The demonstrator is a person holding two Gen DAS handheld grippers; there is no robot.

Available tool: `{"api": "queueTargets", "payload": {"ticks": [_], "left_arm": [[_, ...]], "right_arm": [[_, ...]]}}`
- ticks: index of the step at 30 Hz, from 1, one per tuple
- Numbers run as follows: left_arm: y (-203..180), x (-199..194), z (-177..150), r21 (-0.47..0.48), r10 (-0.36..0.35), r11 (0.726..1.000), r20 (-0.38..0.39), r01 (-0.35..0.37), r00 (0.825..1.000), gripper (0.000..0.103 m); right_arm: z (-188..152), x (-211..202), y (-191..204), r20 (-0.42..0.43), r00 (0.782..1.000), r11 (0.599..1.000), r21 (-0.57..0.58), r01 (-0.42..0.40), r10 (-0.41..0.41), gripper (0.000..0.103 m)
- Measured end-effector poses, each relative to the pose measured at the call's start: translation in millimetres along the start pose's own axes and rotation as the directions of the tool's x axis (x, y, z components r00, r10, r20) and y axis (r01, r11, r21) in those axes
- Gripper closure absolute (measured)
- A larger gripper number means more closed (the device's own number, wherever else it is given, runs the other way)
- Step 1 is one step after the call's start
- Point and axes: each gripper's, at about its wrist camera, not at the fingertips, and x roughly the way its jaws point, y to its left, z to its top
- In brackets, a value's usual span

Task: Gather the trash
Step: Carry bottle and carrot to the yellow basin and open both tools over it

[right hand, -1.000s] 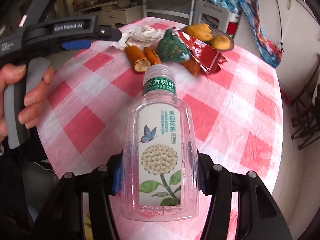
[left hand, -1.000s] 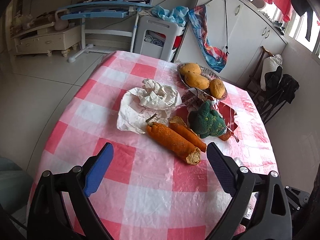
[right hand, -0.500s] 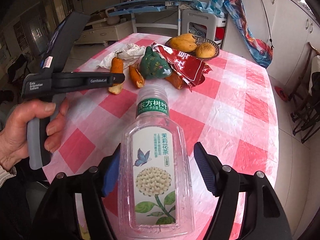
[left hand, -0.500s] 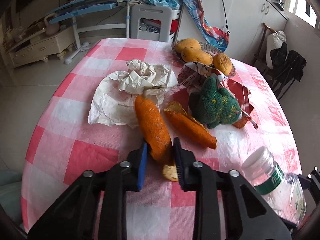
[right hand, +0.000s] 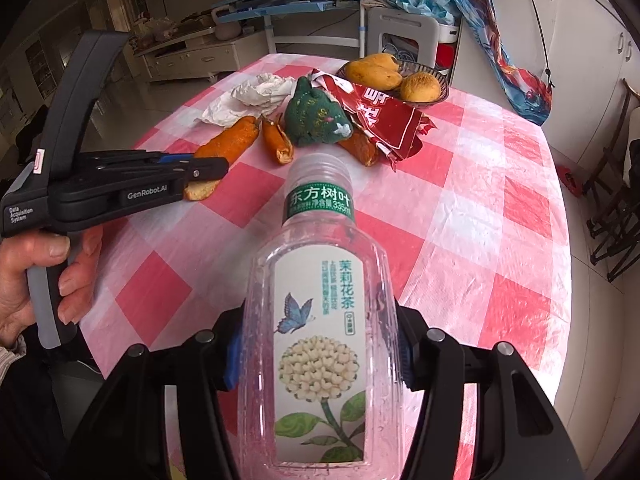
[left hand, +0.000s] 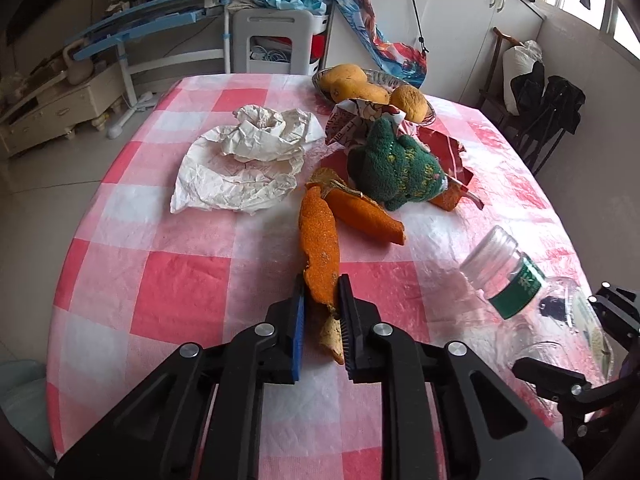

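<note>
I'm mid-pickup: left gripper (left hand: 320,312), jaws just closing, clamps the near end of the peel (left hand: 319,240) lying on the table (left hand: 184,280), right gripper (right hand: 316,356) grips the bottle (right hand: 316,320); next, lift the peel clear.

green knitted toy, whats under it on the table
The green knitted toy lies on a torn red wrapper, with a piece of orange peel poking out beneath its edge. How far either reaches under it is covered.
</note>
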Motion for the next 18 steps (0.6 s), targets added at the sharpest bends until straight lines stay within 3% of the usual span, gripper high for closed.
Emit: {"api": "queueTargets", "payload": {"ticks": [4, 10, 15, 18], "left_arm": [[3, -25, -5, -0.031, -0.052, 0.998, 0.046, 0.053, 0.998, 0.09], [12, -69, -39, -0.084, -0.094, 0.991, 0.098, 0.102, 0.991, 0.09], [19, -99, -74, -0.1, -0.089, 0.99, 0.114, 0.101, 0.989, 0.09], [22, -113, -92, -0.098, -0.086, 0.99, 0.112, 0.097, 0.99, 0.09]], "right_arm": [[2, -8, -9, 0.042, 0.994, 0.99, 0.094, -0.105, 0.101, 0.048], [-4, -36, -11, 0.144, 0.963, 0.946, 0.199, -0.254, 0.229, 0.048], [-35, -66, 21, 0.229, 0.923, 0.912, 0.201, -0.356, 0.31, 0.048], [-66, -76, 54, 0.227, 0.911, 0.904, 0.181, -0.386, 0.344, 0.048]]}}
